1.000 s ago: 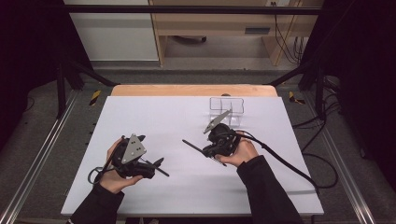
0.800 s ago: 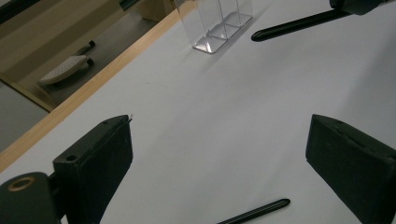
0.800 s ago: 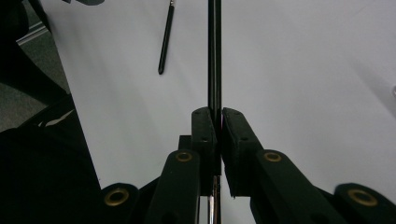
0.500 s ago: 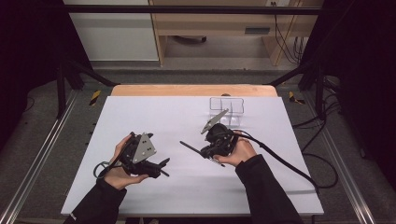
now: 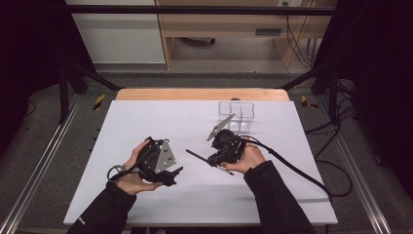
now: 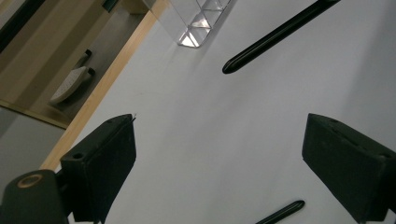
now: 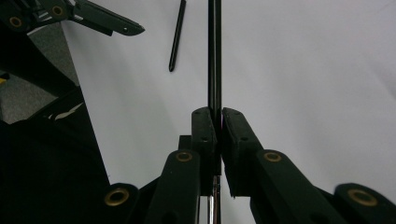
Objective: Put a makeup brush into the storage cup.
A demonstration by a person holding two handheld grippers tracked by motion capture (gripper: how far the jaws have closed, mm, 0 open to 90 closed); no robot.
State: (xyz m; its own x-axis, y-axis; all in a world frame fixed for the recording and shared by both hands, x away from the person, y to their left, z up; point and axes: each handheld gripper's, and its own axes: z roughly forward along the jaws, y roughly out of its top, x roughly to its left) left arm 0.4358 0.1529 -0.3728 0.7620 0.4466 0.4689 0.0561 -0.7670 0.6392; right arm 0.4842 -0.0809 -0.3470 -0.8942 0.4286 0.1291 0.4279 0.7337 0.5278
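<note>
Two grippers: your right gripper pinches a thin black pen. Your left gripper is spread wide above the white table, holding nothing.

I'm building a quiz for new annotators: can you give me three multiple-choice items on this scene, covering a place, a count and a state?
1. Where does the clear box stand?
A. In the left gripper
B. At the white board's far edge
C. On the floor

2. How many black pens does the right gripper view show?
A. Two
B. One
C. Four

3. How are the left gripper's jaws?
A. Shut on a pen
B. Shut on the box
C. Open and empty

Answers:
1. B, the clear box sits far back on the white board.
2. A, the right gripper clamps the held pen and the loose pen lies beyond.
3. C, only board shows between the left gripper jaws.
</note>
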